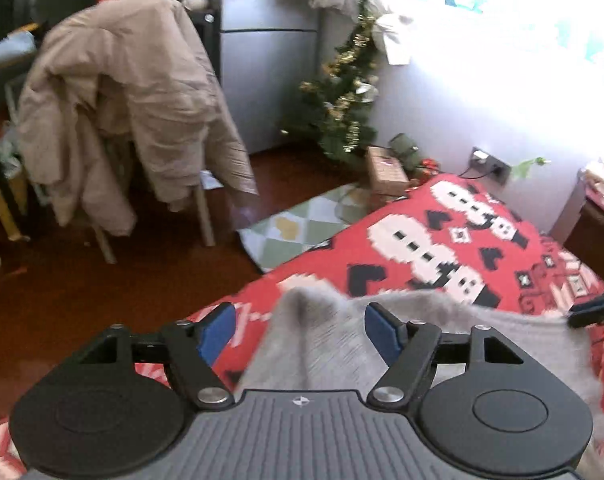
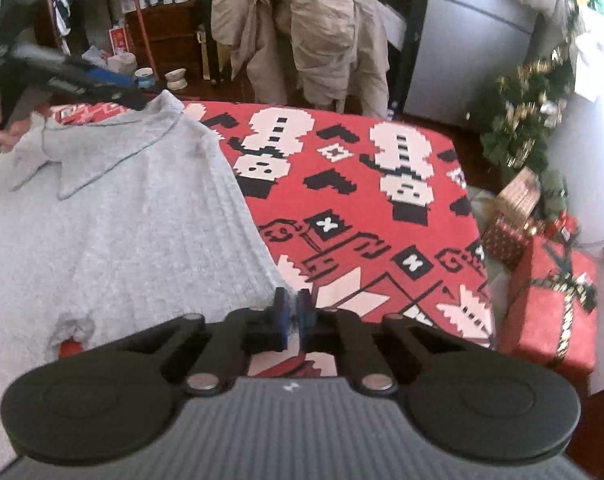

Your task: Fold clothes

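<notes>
A grey knit sweater (image 2: pixel 114 232) with a collar lies flat on a red patterned blanket (image 2: pixel 361 208). My right gripper (image 2: pixel 294 310) is at the sweater's near right hem corner. Its blue pads are pinched together on the edge of the knit. In the left wrist view, my left gripper (image 1: pixel 300 330) stands open over the blanket (image 1: pixel 441 240). A raised corner of the sweater (image 1: pixel 313 328) sits between its blue pads (image 1: pixel 218 332), which do not press on it. The right wrist view shows the left gripper (image 2: pixel 102 84) at the sweater's far shoulder. The right gripper's tip (image 1: pixel 593 308) shows at the sweater's edge.
A beige coat (image 1: pixel 122 112) hangs over a chair beyond the bed. A silver fridge (image 1: pixel 270 60) and a small decorated tree (image 1: pixel 341 100) stand behind it. A patterned rug (image 1: pixel 302 228) lies on the dark floor. Red gift boxes (image 2: pixel 549 300) sit to the blanket's right.
</notes>
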`<state>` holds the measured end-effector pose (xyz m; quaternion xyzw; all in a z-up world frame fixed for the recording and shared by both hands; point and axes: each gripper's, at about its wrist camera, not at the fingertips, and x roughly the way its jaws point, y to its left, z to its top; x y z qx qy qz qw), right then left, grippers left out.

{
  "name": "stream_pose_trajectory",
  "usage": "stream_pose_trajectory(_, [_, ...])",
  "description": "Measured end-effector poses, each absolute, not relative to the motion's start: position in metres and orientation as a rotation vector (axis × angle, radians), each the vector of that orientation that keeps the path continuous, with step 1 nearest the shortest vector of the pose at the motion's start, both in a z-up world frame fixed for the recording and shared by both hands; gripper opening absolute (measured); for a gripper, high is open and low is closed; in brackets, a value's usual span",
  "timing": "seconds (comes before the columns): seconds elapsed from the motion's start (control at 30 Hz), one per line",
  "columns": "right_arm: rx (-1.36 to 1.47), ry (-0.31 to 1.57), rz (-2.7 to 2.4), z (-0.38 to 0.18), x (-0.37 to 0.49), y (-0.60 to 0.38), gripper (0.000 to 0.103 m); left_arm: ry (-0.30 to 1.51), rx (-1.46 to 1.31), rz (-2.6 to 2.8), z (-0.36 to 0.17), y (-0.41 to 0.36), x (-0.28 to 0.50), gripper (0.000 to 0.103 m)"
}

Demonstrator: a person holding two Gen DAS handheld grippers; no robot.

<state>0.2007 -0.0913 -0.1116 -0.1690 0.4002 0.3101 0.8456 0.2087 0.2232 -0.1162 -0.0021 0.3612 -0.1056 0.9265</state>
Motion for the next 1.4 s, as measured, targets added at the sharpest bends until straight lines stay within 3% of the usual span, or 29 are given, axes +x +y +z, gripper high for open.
stream_pose_trajectory(0.03, [-0.356,0.839,0.646,-0.111,0.199,-0.092,0.002,0.754,-0.008,-0.221,-0.119,0.222,0.213,0.05])
stream_pose_trajectory(0.07, [-0.353,0.839,0.64,-0.111,0.201,-0.093,0.002,0.768,-0.01,-0.219,-0.121,0.221,0.217,0.009])
stream_pose_trajectory(0.23, [-0.331,0.812,0.578,-0.107,0.211,-0.105,0.002,0.746,-0.096,-0.17,-0.125,0.235,0.223,0.006])
stream_pose_trajectory(0.33, [-0.309,0.841,0.573,-0.109,0.219,-0.109,0.002,0.769,-0.134,-0.147,-0.132,0.243,0.226,0.01])
stream_pose_trajectory(0.37, [-0.326,0.843,0.577,-0.111,0.218,-0.107,0.002,0.776,-0.149,-0.135,-0.134,0.245,0.226,0.02])
stream_pose_trajectory(0.4, [-0.343,0.845,0.58,-0.113,0.217,-0.105,0.004,0.775,-0.162,-0.122,-0.133,0.246,0.226,0.037])
stream_pose_trajectory(0.47, [-0.342,0.843,0.584,-0.109,0.216,-0.105,0.016,0.761,-0.181,-0.102,-0.129,0.249,0.223,0.062])
stream_pose_trajectory(0.5, [-0.335,0.84,0.588,-0.106,0.216,-0.106,0.021,0.741,-0.188,-0.108,-0.124,0.25,0.219,0.066])
stream_pose_trajectory(0.83, [-0.279,0.785,0.744,-0.058,0.258,-0.046,0.021,0.648,-0.297,-0.053,-0.086,0.26,0.163,0.073])
stream_pose_trajectory(1.03, [-0.273,0.84,0.801,-0.082,0.298,0.024,0.018,0.682,-0.295,-0.096,-0.078,0.263,0.107,0.073])
stream_pose_trajectory(1.3, [-0.377,0.874,0.809,-0.116,0.297,0.049,0.015,0.755,-0.274,-0.108,-0.095,0.277,0.052,0.073])
stream_pose_trajectory(1.37, [-0.402,0.852,0.807,-0.117,0.293,0.05,0.013,0.756,-0.28,-0.094,-0.098,0.283,0.042,0.073])
stream_pose_trajectory(1.4, [-0.426,0.839,0.8,-0.118,0.29,0.053,0.003,0.752,-0.267,-0.084,-0.098,0.286,0.035,0.073])
